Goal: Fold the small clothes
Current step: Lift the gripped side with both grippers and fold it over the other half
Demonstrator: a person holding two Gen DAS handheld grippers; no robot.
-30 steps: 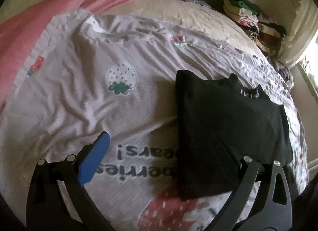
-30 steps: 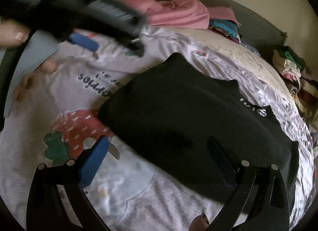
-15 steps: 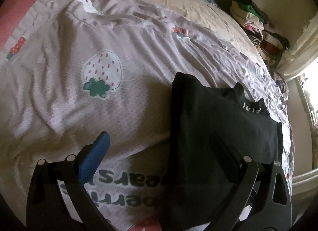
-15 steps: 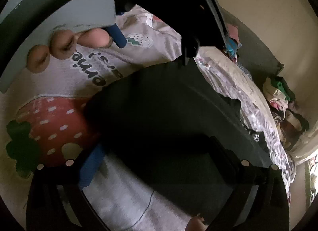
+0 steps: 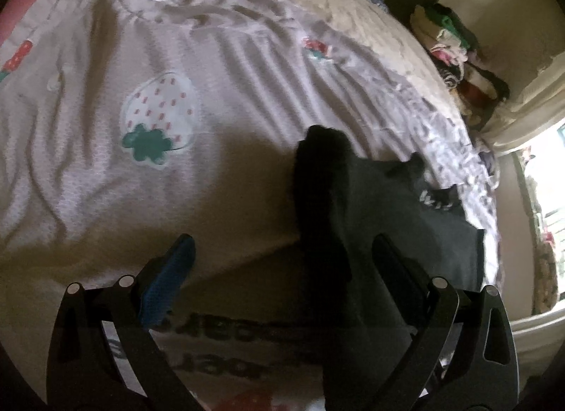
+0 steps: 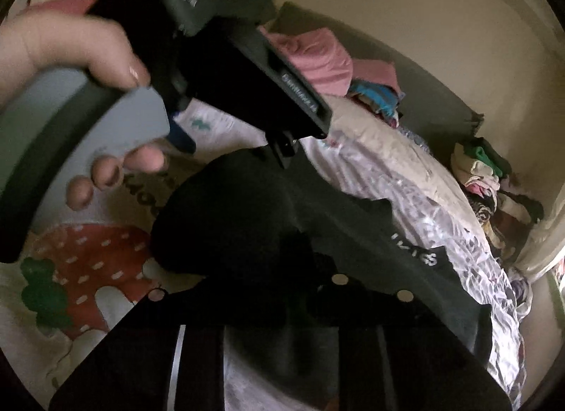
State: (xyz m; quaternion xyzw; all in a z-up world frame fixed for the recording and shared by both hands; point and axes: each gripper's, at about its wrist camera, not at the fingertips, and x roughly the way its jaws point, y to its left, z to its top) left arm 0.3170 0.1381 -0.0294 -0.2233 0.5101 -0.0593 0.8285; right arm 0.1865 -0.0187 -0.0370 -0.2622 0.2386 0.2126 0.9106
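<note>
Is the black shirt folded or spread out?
Partly folded: the black shirt has one side doubled over itself, the collar end flat on the bedspread.

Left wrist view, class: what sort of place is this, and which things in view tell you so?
Most likely a bedroom. A strawberry-print bedspread covers a wide soft bed, a black garment lies on it for folding, and a pile of clothes is stacked near the wall.

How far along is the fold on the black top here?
Done: the black top lies on the strawberry blanket, sides apparently folded in. In hand: the right gripper is closing on its near edge, the fabric bunching up; the left gripper hangs open over the left edge. Left: the final fold and stacking.
</note>
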